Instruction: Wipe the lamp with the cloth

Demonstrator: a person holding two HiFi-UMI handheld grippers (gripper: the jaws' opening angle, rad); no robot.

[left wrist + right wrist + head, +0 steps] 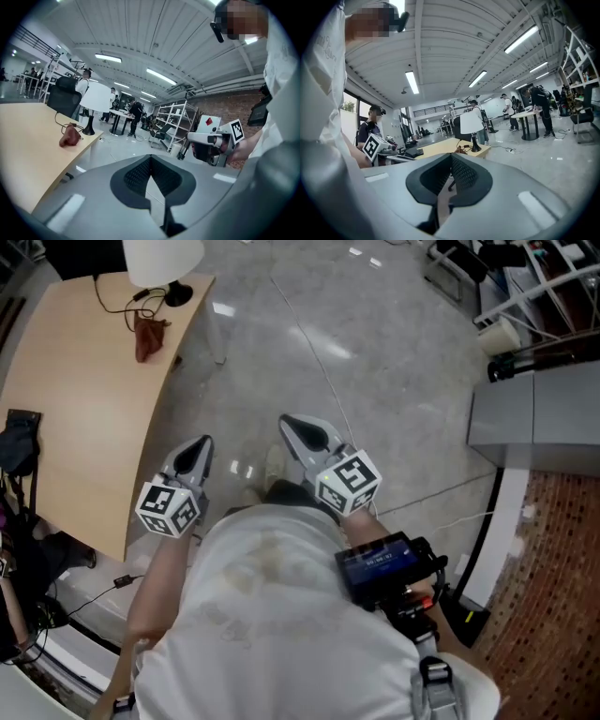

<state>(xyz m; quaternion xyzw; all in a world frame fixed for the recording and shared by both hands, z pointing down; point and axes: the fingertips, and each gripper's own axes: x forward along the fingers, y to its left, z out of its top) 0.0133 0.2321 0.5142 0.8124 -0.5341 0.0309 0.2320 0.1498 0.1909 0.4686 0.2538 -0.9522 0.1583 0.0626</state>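
A lamp [164, 259] with a white shade stands on the far end of the pale wooden table [84, 409], its black base beside a crumpled red-brown cloth [148, 337]. Both grippers hang over the floor in front of the person, well short of the table's far end. My left gripper [202, 444] is shut and empty; in the left gripper view its jaws [150, 157] meet, with the lamp [96, 98] and cloth [70, 135] far off to the left. My right gripper [292, 423] is likewise shut and empty, its jaws [451, 154] closed, the lamp [471, 124] far ahead.
A black cable loops on the table beside the lamp. A black bag [19, 442] sits at the table's left edge. A grey cabinet [534, 413] and shelving stand to the right. Cables [319, 362] run over the grey floor. Several people stand in the background.
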